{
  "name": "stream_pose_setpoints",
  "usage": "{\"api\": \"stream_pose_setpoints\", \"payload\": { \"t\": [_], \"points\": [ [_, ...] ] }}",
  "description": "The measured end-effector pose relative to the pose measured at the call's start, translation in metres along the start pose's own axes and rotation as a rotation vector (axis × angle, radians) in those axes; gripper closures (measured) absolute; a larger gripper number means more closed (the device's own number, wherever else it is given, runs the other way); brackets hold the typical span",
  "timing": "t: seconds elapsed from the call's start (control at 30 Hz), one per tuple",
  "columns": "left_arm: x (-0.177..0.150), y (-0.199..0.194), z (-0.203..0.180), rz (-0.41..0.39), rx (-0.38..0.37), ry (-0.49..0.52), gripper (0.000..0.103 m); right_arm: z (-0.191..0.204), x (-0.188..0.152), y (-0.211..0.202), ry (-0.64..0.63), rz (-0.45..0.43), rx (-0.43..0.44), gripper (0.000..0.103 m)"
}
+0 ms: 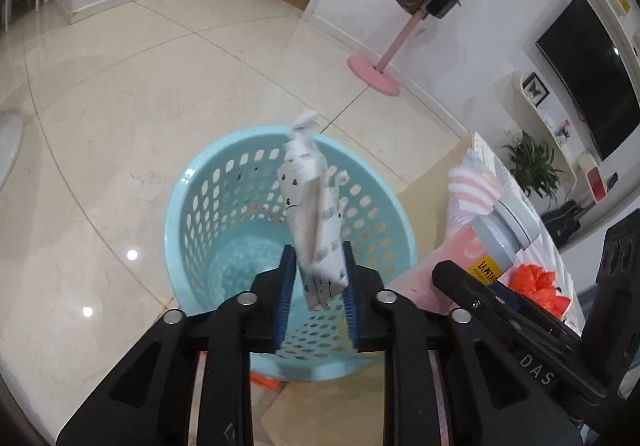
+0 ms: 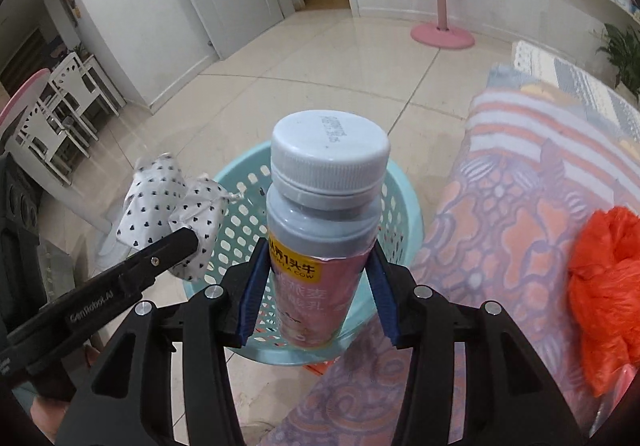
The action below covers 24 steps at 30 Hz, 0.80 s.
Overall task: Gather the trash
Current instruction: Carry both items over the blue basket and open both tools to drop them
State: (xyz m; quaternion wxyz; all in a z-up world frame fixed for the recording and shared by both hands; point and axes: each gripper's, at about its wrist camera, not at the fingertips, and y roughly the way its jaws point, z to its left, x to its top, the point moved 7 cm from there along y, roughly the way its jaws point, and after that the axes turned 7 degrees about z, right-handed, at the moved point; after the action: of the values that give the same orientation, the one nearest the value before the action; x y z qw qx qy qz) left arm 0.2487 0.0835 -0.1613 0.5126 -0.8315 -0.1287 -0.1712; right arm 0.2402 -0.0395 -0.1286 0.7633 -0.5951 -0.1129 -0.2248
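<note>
My left gripper is shut on a crumpled white paper wrapper with small black hearts and holds it above the light blue perforated basket. My right gripper is shut on a pink bottle with a grey cap, held upright over the basket's right side. In the right wrist view the wrapper and the left gripper's finger show at the left. In the left wrist view the bottle and the right gripper show at the right.
The basket stands on a pale tiled floor. A patterned pink and purple cloth covers a surface on the right, with an orange plastic bag on it. A pink coat stand stands further back. White chairs are at the left.
</note>
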Motion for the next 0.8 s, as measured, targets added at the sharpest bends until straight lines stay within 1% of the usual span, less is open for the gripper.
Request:
{"api": "stream_pose_setpoints", "payload": {
  "t": [0.1, 0.13, 0.2, 0.3, 0.33, 0.4, 0.5, 0.63, 0.7, 0.8],
  "points": [
    [-0.001, -0.002, 0.001, 0.000, 0.001, 0.002, 0.065, -0.006, 0.000, 0.004, 0.033, 0.018, 0.019, 0.057],
    [-0.001, -0.004, 0.001, -0.005, -0.002, 0.000, 0.063, -0.008, 0.000, 0.003, 0.041, 0.019, 0.026, 0.057],
    [0.001, -0.008, 0.000, -0.018, -0.007, -0.005, 0.053, -0.010, 0.002, -0.001, 0.055, 0.019, 0.035, 0.055],
    [0.005, -0.016, -0.001, -0.041, -0.023, -0.016, 0.052, -0.013, 0.004, -0.008, 0.061, 0.007, 0.042, 0.055],
    [0.006, -0.019, -0.004, -0.048, -0.039, -0.016, 0.052, -0.014, 0.004, -0.011, 0.061, 0.003, 0.041, 0.055],
    [0.008, -0.027, -0.009, -0.066, -0.063, -0.011, 0.046, -0.016, 0.002, -0.016, 0.062, -0.003, 0.045, 0.055],
    [0.008, -0.035, -0.020, -0.089, -0.078, 0.021, 0.045, -0.016, -0.001, -0.025, 0.058, -0.010, 0.046, 0.055],
    [0.007, -0.038, -0.036, -0.099, -0.092, 0.060, 0.044, -0.020, -0.010, -0.033, 0.035, -0.023, 0.028, 0.055],
    [0.004, -0.038, -0.044, -0.100, -0.096, 0.079, 0.041, -0.023, -0.014, -0.043, 0.017, -0.040, 0.012, 0.055],
    [0.000, -0.038, -0.058, -0.105, -0.107, 0.103, 0.040, -0.025, -0.020, -0.061, -0.001, -0.073, 0.006, 0.055]
  ]
}}
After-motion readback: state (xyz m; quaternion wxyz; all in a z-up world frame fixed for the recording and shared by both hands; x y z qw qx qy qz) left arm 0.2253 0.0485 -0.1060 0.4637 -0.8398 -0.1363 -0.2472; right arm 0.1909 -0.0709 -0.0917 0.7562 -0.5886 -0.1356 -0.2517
